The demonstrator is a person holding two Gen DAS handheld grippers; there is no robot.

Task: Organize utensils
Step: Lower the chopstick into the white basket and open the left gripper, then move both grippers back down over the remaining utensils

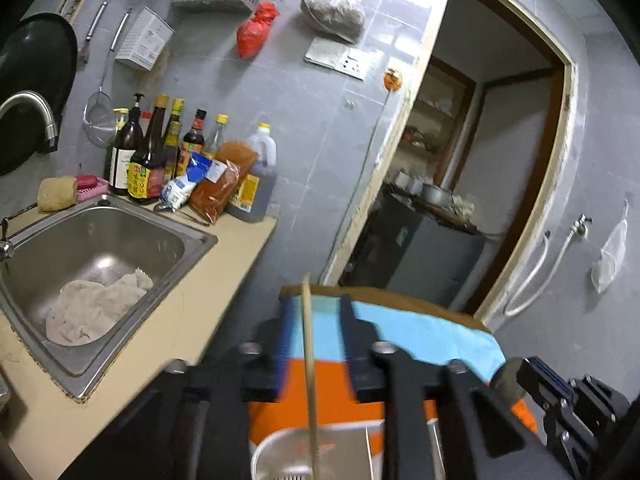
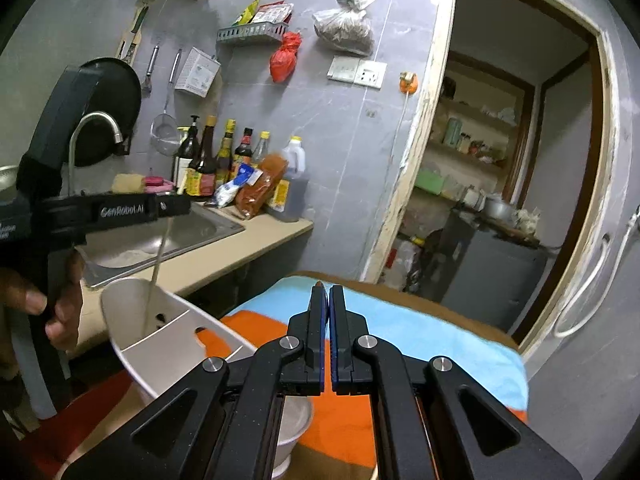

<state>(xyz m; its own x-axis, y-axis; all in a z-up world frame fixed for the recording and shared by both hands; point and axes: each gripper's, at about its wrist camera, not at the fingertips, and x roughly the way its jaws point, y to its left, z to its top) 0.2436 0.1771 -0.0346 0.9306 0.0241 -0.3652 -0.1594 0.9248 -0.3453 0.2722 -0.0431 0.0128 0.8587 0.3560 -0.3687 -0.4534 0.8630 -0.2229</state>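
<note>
A thin wooden chopstick (image 1: 308, 364) stands between the spread fingers of my left gripper (image 1: 318, 312), its lower end in a metal utensil holder (image 1: 280, 456). In the right wrist view the chopstick (image 2: 158, 264) hangs from the left gripper (image 2: 170, 206) down into the divided holder (image 2: 172, 332). My right gripper (image 2: 328, 292) is shut with nothing in it. It hovers over a table covered in a blue and orange cloth (image 2: 420, 332).
A steel sink (image 1: 100, 248) with a rag in it sits in the beige counter (image 1: 168, 336) at left. Sauce bottles (image 1: 160, 152) and packets stand behind it. An open doorway (image 1: 480, 160) is at right.
</note>
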